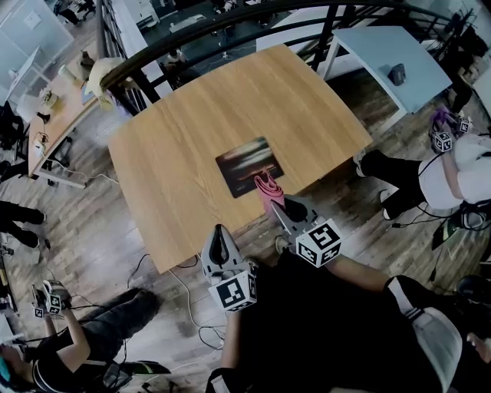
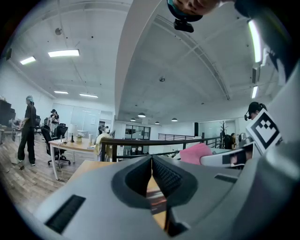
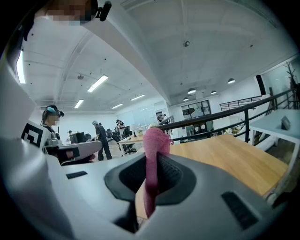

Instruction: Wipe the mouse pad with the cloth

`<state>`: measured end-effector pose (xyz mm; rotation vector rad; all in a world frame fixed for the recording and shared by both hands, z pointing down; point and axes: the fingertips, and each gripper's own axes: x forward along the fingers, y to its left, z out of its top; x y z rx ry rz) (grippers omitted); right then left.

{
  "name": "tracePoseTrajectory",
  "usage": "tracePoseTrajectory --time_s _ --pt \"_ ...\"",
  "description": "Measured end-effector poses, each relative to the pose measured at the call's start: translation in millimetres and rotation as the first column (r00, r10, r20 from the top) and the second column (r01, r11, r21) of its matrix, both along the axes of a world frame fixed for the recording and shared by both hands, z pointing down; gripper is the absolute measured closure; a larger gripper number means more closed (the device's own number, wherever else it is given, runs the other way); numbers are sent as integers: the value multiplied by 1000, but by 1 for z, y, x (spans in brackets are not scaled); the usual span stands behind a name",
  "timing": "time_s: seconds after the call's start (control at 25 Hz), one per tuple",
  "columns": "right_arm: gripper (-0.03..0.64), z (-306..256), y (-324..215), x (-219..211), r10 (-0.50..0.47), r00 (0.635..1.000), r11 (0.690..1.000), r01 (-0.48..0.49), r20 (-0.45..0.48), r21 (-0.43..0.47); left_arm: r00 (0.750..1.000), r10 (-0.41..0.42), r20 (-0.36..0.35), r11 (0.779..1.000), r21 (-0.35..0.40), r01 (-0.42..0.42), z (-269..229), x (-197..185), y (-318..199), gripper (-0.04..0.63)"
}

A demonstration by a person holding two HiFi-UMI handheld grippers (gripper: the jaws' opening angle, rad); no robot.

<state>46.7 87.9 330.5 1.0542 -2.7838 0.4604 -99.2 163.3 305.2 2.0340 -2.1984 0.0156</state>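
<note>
A dark mouse pad (image 1: 248,165) with a blurred picture on it lies near the front edge of the wooden table (image 1: 192,138). My right gripper (image 1: 274,206) is shut on a pink cloth (image 1: 267,187), which sticks out past its tips over the pad's near edge. In the right gripper view the cloth (image 3: 153,154) stands pinched between the jaws. My left gripper (image 1: 219,233) hangs off the table's front edge, shut with nothing in it (image 2: 151,176). The pink cloth (image 2: 196,153) and the right gripper also show at the right of the left gripper view.
A black railing (image 1: 230,23) curves behind the table. A pale blue table (image 1: 391,54) stands at the back right. Seated people with grippers are at the right (image 1: 460,165) and lower left (image 1: 69,330). Cables (image 1: 184,295) lie on the floor.
</note>
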Motion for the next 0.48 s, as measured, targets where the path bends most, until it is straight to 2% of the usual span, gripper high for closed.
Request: tracePoseTrajectory --time_s 0.48 --pt "563 -3 -4 -1 1 1000 1000 -1 -6 7 1000 7 -5 1000 1 -7 -3 0 -6 572"
